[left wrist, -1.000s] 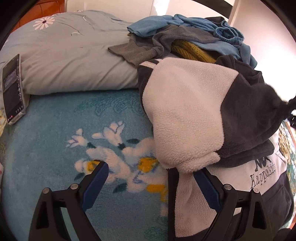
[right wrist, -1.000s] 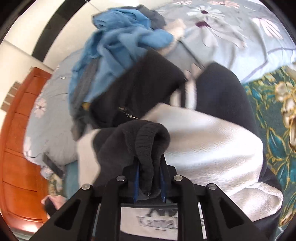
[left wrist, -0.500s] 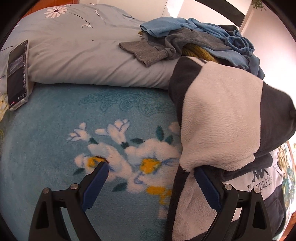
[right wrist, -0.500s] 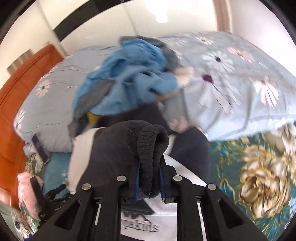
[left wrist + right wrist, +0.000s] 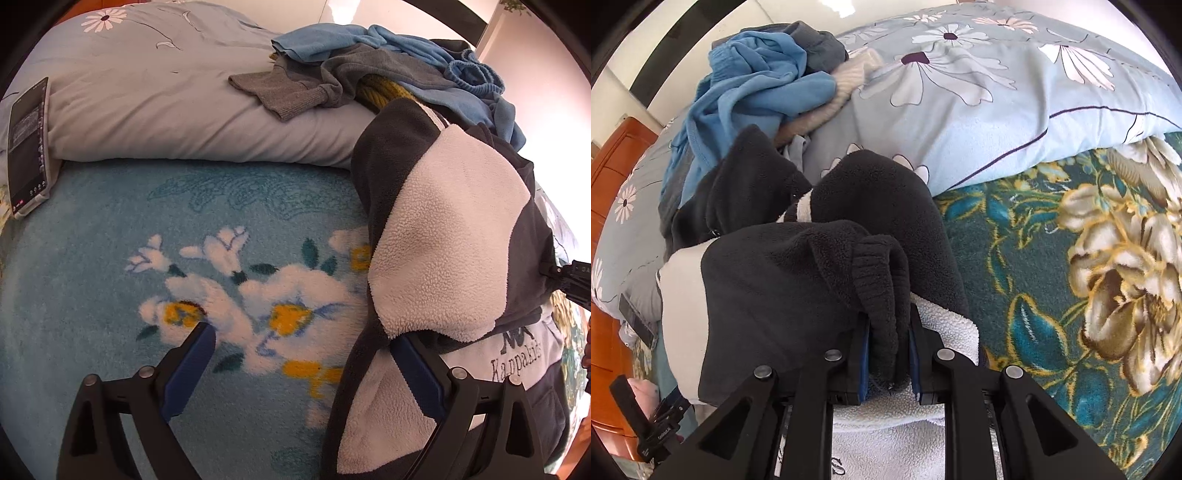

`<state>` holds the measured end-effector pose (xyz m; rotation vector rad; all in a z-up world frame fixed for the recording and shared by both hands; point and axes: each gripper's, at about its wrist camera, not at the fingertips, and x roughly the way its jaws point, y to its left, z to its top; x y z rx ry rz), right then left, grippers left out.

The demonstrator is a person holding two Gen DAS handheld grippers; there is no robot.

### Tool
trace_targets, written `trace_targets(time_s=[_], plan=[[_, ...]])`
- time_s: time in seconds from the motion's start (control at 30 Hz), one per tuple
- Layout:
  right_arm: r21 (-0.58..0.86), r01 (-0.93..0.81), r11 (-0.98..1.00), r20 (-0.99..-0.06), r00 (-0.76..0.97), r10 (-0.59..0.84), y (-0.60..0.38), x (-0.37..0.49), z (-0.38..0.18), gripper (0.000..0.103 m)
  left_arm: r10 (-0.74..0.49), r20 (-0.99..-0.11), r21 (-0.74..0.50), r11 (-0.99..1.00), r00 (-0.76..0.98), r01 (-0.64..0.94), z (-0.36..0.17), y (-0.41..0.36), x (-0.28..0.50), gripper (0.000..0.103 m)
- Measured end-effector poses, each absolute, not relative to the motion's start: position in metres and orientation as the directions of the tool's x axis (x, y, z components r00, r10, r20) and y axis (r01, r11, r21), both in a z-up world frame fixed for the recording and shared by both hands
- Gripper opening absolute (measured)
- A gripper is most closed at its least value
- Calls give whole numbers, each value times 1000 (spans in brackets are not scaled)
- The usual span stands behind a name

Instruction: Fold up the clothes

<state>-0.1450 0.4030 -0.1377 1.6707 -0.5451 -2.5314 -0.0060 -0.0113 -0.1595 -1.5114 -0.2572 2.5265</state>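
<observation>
A black and white fleece jacket (image 5: pixel 443 240) lies on the bed, its printed white front (image 5: pixel 517 354) facing up. One sleeve is folded across the body. My right gripper (image 5: pixel 886 354) is shut on that sleeve's black ribbed cuff (image 5: pixel 879 280) and holds it just above the jacket (image 5: pixel 768 295); it also shows at the right edge of the left wrist view (image 5: pixel 570 280). My left gripper (image 5: pixel 303 354) is open low over the blanket at the jacket's left edge. Its right fingertip (image 5: pixel 410 358) sits just under the sleeve's white flap, with nothing between the pads.
A heap of blue, grey and yellow clothes (image 5: pixel 388 70) rests on the pale floral quilt (image 5: pixel 166 92) behind the jacket. A phone (image 5: pixel 27 144) leans at the left. Light blue floral blanket (image 5: pixel 92 258) lies left, dark green floral blanket (image 5: pixel 1071 258) right, a wooden headboard (image 5: pixel 613 192) beyond.
The right gripper carried the cuff rightward and down, drawing the sleeve across the jacket and uncovering more blue blanket. The left gripper stayed open in nearly the same place.
</observation>
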Motion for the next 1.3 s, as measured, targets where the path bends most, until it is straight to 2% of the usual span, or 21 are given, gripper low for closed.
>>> trace_targets(time_s=[0.17, 0.33, 0.37, 0.63, 0.7, 0.8, 0.87, 1.0, 1.13, 1.3], plan=[[327, -141, -934, -883, -398, -249, 402, -143, -130, 22, 328, -842, -334, -940, -429, -64, -152, -17, 1, 96], [266, -94, -959, -899, -384, -212, 400, -136, -110, 41, 321, -828, -338, -940, -459, -48, -130, -31, 11, 96], [256, -84, -963, -899, -388, -205, 400, -134, -104, 45, 311, -828, -329, -943, -467, -45, -126, -29, -7, 96], [44, 19, -999, -888, -458, -48, 368, -128, -62, 46, 349, -778, -308, -937, -522, -168, -91, 20, -69, 96], [80, -42, -996, -884, -465, -52, 387, -126, -57, 46, 368, -769, -302, -930, -522, -210, -84, 38, -77, 96], [213, -81, -974, -854, -501, -145, 400, -124, -47, 46, 403, -758, -308, -914, -512, -264, -82, 62, -86, 96], [264, -20, -964, -842, -492, -220, 385, -124, -48, 46, 409, -765, -302, -910, -498, -283, -86, 76, -90, 96], [277, 155, -948, -845, -431, -317, 344, -126, -63, 46, 418, -779, -312, -905, -468, -290, -98, 91, -93, 96], [225, 148, -963, -881, -392, -266, 342, -134, -89, 46, 398, -803, -302, -914, -445, -272, -113, 92, -96, 96], [309, 57, -949, -874, -377, -308, 364, -145, -113, 46, 398, -828, -328, -915, -396, -234, -129, 87, -105, 96]])
